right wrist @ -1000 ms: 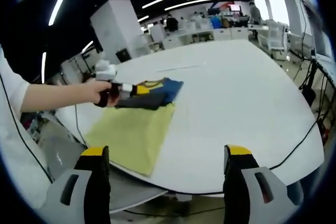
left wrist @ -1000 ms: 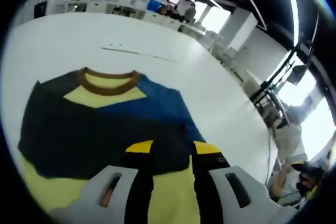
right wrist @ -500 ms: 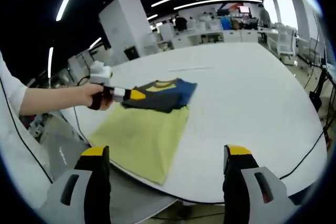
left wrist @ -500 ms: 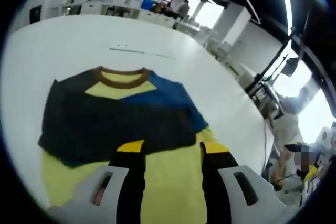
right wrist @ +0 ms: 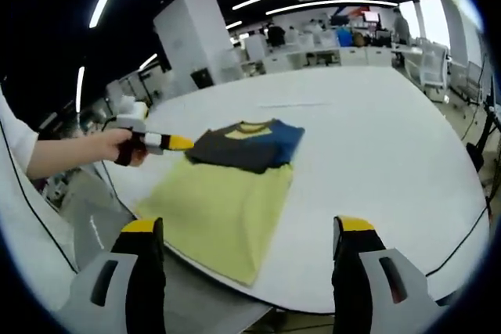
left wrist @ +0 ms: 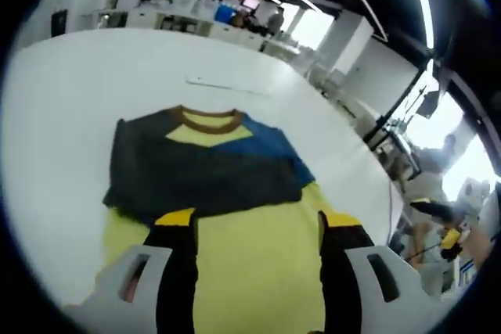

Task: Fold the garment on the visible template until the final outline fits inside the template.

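Folded garment point(right wrist: 249, 145) on yellow template point(right wrist: 219, 213)

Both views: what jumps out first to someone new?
The folded garment, dark, blue and yellow with a brown collar, lies at the far end of a yellow-green template on a big white table. In the right gripper view, the left gripper sits open beside it, empty.
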### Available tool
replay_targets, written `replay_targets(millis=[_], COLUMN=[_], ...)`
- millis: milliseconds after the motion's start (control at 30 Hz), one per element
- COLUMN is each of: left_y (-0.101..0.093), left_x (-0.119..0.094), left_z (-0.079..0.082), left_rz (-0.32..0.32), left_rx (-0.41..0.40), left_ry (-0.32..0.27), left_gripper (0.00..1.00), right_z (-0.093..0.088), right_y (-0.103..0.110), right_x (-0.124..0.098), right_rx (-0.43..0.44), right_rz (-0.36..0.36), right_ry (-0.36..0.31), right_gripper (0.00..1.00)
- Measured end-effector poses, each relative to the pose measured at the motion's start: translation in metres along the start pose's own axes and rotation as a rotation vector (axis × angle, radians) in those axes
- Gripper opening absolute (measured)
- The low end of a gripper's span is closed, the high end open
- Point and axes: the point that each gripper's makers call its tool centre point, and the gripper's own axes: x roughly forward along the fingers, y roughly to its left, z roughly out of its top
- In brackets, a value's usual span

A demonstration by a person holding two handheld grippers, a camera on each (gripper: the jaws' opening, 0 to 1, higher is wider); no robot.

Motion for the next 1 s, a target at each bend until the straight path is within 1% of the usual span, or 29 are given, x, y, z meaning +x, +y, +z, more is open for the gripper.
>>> replay_targets(millis=[200,333,500,733,833,1000], left_y=[0.005,0.008,0.007,0.013,0.017,0.024], left_x=[-0.024,-0.039,-0.060,-0.087,-0.096,-0.110], left_z=[-0.002,-0.005,-0.012,-0.019,-0.023,-0.030], left_rz=[-0.011,-0.012,-0.035,-0.028,-0.017,-0.003], left_rx=[-0.006,-0.009,-0.002,0.002,0.011,0.000], left_ry=[-0.027,-0.034,-0.037,-0.051,-0.054,-0.058], left_gripper=[0.70,0.75,0.84,0.88,0.90,0.92], right_z=[0.002,0.004,0.005,0.004,0.005,0.006], right_y=[0.005,0.008,0.013,0.018,0.020,0.022], right_x=[0.005,0.007,0.011,0.016,0.018,0.020], right_rx=[-0.011,-0.021,-0.033,-0.039,-0.043,-0.049], right_rz=[0.010,0.017,0.027,0.039,0.044,0.049], right_ry=[0.005,0.006,0.012,0.021,0.024,0.026], right_gripper=[0.89,0.89,0.89,0.89,0.89,0.89])
